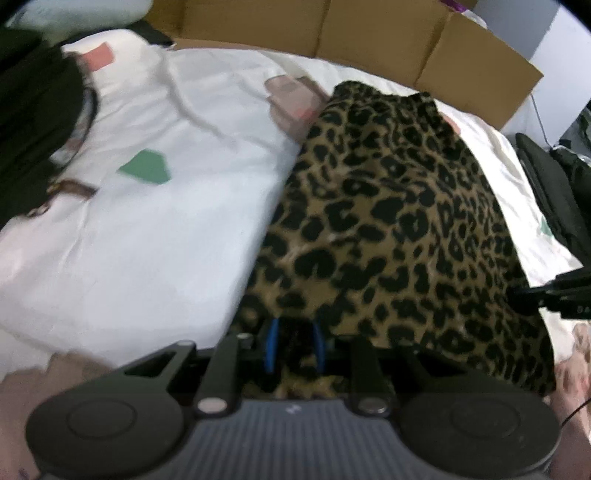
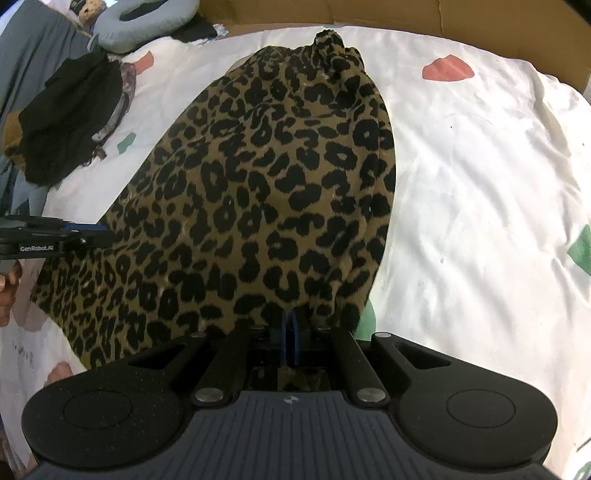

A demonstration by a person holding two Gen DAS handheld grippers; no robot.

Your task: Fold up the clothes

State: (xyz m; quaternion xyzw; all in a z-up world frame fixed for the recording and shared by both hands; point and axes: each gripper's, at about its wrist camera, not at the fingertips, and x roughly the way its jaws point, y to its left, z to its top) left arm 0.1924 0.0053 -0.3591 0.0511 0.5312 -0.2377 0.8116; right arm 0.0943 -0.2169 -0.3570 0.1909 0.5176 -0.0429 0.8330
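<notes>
The white sheet lies open to my right, with a cardboard wall along its far edge and a dark clothes pile far left. The leopard-print garment lies down the middle, its near hem pinched by my right claw and my left claw, both clamped on cloth

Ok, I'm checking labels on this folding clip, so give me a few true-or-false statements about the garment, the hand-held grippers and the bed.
1. Both hand-held grippers, left and right, grip the leopard-print garment. True.
2. The garment is striped blue. False: it is tan with black spots.
3. The white bedsheet carries coloured patches. True.
4. The garment is folded into a neat square. False: it is stretched out lengthwise.
5. Brown cardboard stands past the bed's far edge. True.
</notes>
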